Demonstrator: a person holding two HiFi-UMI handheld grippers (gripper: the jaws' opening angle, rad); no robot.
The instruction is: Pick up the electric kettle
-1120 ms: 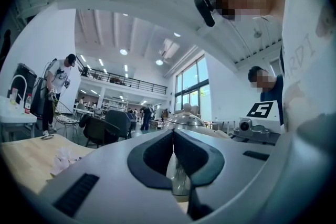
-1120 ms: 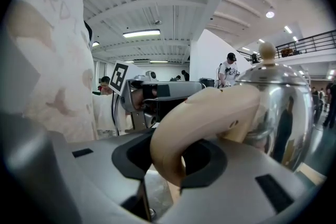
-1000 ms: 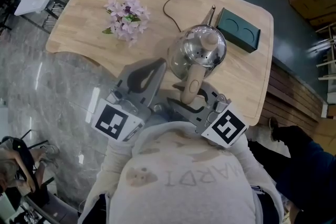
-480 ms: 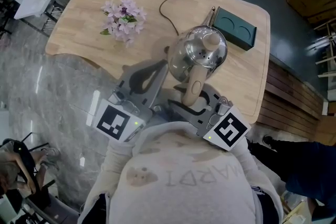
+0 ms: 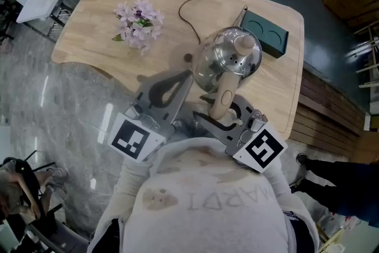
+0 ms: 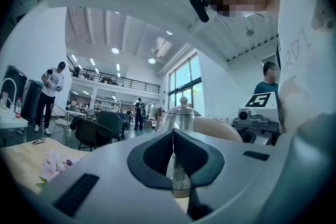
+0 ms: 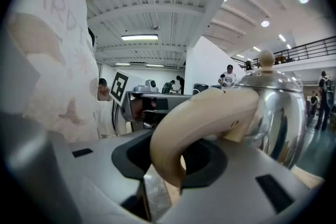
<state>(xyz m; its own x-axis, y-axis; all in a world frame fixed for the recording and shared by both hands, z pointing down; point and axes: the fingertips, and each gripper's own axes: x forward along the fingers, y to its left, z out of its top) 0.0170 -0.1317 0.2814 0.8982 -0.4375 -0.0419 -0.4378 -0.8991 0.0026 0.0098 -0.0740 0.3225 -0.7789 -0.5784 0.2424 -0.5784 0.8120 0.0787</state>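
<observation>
Steel kettle [image 5: 232,56], shiny, at near right of desk [image 5: 100,26]; looks heavy, slippery. My right fingers [image 7: 126,160] clamp cream handle [image 5: 221,101], best place to hold. My left fingers [image 6: 152,157] closed, empty, just left of kettle.

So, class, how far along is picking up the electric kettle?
Done: the right hand-held gripper is closed on the cream handle of the kettle. In hand: that grip; whether the kettle has cleared the table cannot be told. Left: lifting it clear. The left hand-held gripper is shut, empty, beside it.
</observation>
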